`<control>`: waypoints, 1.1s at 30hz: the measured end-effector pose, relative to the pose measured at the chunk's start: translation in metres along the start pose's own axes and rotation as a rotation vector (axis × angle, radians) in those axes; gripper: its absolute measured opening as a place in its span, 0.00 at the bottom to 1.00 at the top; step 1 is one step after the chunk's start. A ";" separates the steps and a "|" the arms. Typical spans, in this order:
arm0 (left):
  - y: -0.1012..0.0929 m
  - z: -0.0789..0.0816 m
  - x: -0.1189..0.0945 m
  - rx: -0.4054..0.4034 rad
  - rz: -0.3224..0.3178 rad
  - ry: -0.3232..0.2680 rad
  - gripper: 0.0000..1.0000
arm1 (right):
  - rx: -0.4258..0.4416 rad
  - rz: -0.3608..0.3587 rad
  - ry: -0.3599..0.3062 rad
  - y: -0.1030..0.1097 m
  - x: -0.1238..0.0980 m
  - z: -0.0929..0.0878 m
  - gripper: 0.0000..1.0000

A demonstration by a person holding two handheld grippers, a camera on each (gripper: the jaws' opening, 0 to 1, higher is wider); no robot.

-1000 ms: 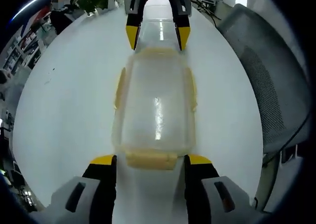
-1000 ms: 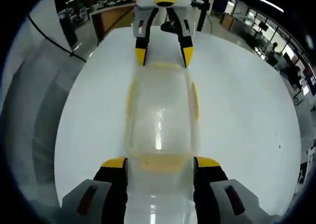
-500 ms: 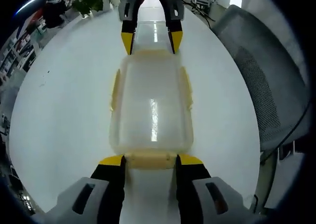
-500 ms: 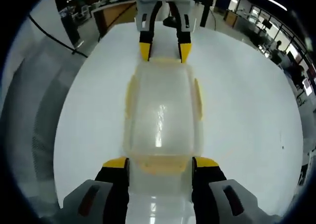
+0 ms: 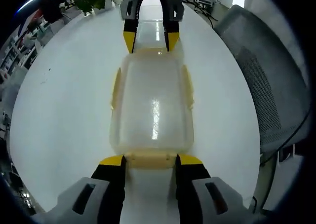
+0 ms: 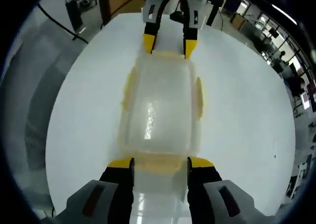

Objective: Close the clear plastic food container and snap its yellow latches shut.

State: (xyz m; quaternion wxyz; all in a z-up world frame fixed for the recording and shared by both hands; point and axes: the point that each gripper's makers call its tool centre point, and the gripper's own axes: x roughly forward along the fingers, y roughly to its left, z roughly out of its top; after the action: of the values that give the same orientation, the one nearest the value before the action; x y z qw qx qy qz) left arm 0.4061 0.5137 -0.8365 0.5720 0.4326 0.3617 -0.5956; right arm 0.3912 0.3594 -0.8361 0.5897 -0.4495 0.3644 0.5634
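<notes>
— While the clear container (image 5: 152,108) lies lid-on upon the white table (image 5: 64,110), where do the two grippers stand about it?
— At its two short ends, facing each other. In the left gripper view, the left gripper (image 5: 150,160) has its yellow-tipped jaws part-open on either side of the container's near yellow end latch (image 5: 150,160), the tips just at the latch's corners. Whether they press it cannot be told.
— And the other one?
— The right gripper (image 5: 150,36) shows beyond the container's far end, tips down at the far rim. In the right gripper view its own jaws likewise flank the end latch (image 6: 159,163) nearest to it, spread about as wide as that latch, with nothing clamped between them.
— The long sides of the container?
— A yellow side latch (image 5: 115,88) lies along each, close against the wall; how fully they are snapped is unclear. A grey mesh chair (image 5: 261,81) stands beside the table, past the container's long side
</notes>
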 end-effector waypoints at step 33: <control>0.000 -0.002 0.000 -0.016 -0.007 0.078 0.38 | -0.001 0.008 0.031 0.000 -0.001 0.002 0.36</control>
State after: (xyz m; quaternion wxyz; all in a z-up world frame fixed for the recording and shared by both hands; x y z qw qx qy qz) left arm 0.4063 0.5157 -0.8374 0.5589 0.4495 0.3900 -0.5775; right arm 0.3911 0.3608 -0.8349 0.5817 -0.4568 0.3750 0.5589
